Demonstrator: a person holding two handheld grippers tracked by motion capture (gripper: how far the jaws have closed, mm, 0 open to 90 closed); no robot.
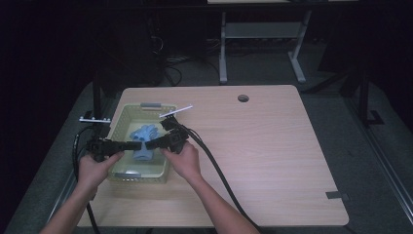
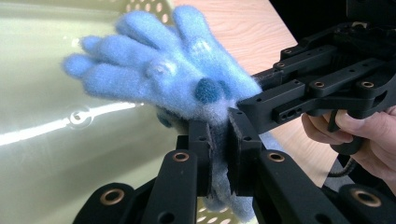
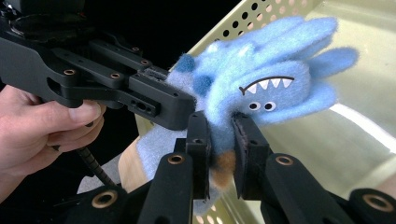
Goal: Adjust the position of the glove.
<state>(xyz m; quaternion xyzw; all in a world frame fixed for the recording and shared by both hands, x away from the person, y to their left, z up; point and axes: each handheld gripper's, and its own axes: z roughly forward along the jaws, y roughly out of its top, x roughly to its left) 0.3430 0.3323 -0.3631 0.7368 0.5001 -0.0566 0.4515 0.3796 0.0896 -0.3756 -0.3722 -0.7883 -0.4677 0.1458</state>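
Fuzzy blue fleece fills the middle of both gripper views: a glove (image 2: 168, 79) with a stitched shark face, white teeth and two small eyes, seen on it in the right gripper view. It is held up over the pale yellow-green perforated basket (image 1: 122, 117) that sits at the left of the wooden surface (image 1: 263, 146) in the high view. The left gripper (image 2: 219, 140) has its fingers clamped on the fleece near the cuff, the fabric squeezed flat between the pads at the lower centre of its view. The right gripper (image 3: 220, 135) is likewise closed on the fleece, just under the shark face, with an orange-brown patch showing below its fingers. The two grippers meet almost nose to nose above the basket, each held by a hand (image 1: 95, 168). As a judgement, the lift out of the basket is under way and the glove is secured from both sides; carrying it clear of the rim and setting it down on the surface is left. Counted: one basket, two grippers, two hands. Whether the blue fleece is one glove or a pair bunched together I cannot tell; a paler blue piece (image 1: 143, 155) lies lower in the basket.
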